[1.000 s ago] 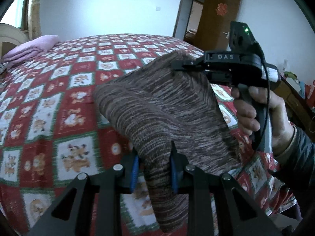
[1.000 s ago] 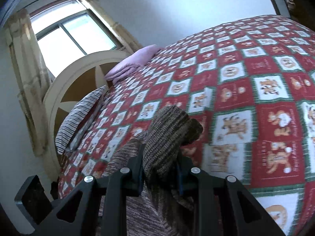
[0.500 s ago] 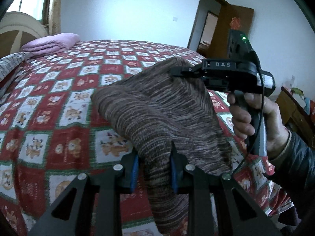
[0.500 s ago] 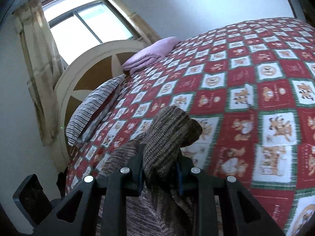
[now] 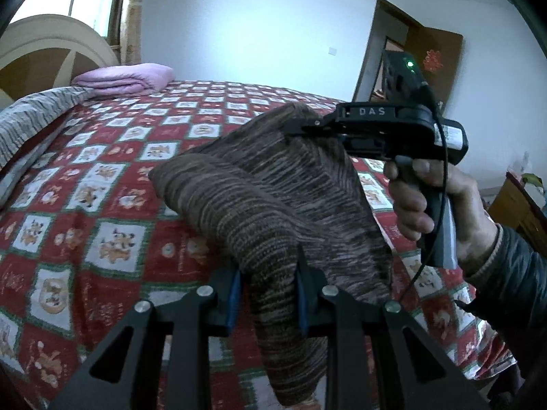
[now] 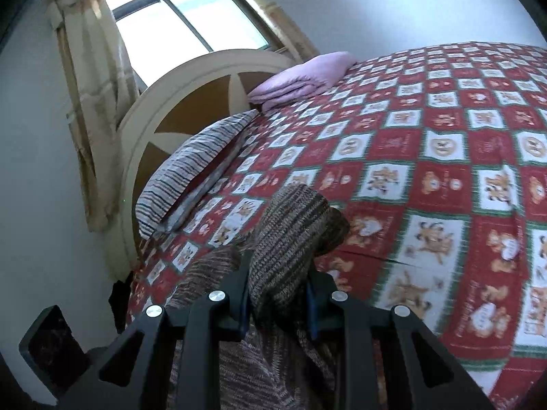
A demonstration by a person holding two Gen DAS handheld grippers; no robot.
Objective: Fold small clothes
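Both hand-held grippers are pinching the same piece of clothing right now. The left hand-held gripper (image 5: 268,294) has its blue pads clamped on a bunched fold of the brown striped knit (image 5: 273,205), and the right hand-held gripper (image 6: 277,294) is doing the same on another bunch of it, with a rounded lump of fabric poking out past its jaws. From the left camera you can see the right one off to the side, held by a hand (image 5: 441,212) in a dark sleeve, biting the upper edge of the knit.

So the garment is up in the air, strung between the two grippers and sagging in the middle, above the red checked bedspread (image 5: 85,212). Nothing of it looks laid flat yet.

My read: this is the carry/position step, before any real fold gets made. Next move probably needs both grippers to come down together and lay the knit flat on an open patch of bedspread, keeping it stretched so it doesn't land crumpled.

Further out there's a striped pillow (image 6: 195,171) and a folded purple blanket (image 6: 301,75) near the headboard, well clear.
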